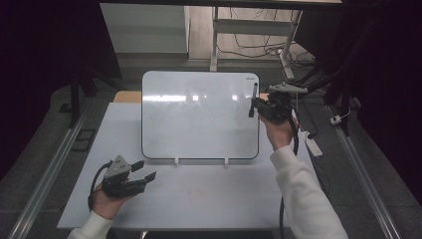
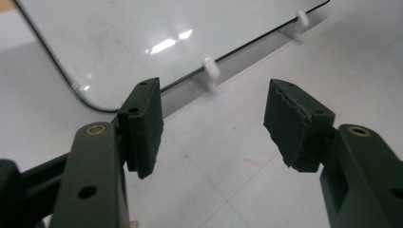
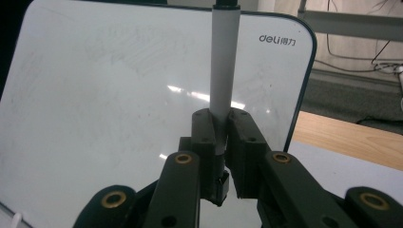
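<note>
A blank whiteboard leans upright on two small white feet at the middle of the white table. My right gripper hovers at the board's right edge, shut on a white marker with a black cap that points up. In the right gripper view the marker rises from between the jaws of that gripper in front of the whiteboard. My left gripper rests low at the table's front left, open, with nothing between its jaws. The whiteboard's lower corner lies beyond it.
A wooden surface shows behind the table at the left of the board. Cables and a power strip lie on the floor to the right. A metal desk frame stands behind. Rails run along both sides of the table.
</note>
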Tool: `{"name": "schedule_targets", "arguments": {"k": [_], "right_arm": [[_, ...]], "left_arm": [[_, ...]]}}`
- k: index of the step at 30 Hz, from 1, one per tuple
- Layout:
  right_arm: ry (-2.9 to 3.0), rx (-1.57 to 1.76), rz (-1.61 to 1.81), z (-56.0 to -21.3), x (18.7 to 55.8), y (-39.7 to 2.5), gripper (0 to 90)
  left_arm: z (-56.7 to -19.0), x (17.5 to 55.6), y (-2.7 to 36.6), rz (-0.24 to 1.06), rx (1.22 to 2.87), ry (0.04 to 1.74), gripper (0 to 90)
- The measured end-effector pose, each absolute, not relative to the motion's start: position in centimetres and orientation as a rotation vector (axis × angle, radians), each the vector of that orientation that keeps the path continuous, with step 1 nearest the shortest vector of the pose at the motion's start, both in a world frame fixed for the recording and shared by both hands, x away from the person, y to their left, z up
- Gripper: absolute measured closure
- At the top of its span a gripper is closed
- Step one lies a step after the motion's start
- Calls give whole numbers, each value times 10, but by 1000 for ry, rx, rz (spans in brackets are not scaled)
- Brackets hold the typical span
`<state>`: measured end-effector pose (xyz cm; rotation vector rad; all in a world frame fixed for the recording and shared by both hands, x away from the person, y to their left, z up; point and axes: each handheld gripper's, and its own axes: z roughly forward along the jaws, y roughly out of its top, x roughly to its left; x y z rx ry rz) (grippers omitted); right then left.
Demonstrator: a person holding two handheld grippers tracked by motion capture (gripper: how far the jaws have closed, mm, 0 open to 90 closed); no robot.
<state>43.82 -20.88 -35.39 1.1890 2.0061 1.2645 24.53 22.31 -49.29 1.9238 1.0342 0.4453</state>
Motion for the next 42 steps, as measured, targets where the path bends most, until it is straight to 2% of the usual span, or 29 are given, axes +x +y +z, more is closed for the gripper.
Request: {"name": "schedule_targets", "arguments": {"k": [10,17,31,37,42], "right_arm": [[2002,1316,1217,-360,488,-200,807],[1963,1382,1183,-370,507,-195,807],[1927,1290,1080,-370,502,-183,766],[1915,1241,1098,-364,496,-187,708],[1926,1214,1178,-362,482,-200,625]], "left_arm": [[-499,246,230,448,1933,1055,389],[-500,246,232,452,1931,1061,389],[-500,245,231,470,1940,1057,388],[-500,245,232,473,1938,1059,388],[-500,245,237,473,1927,1076,382]]}}
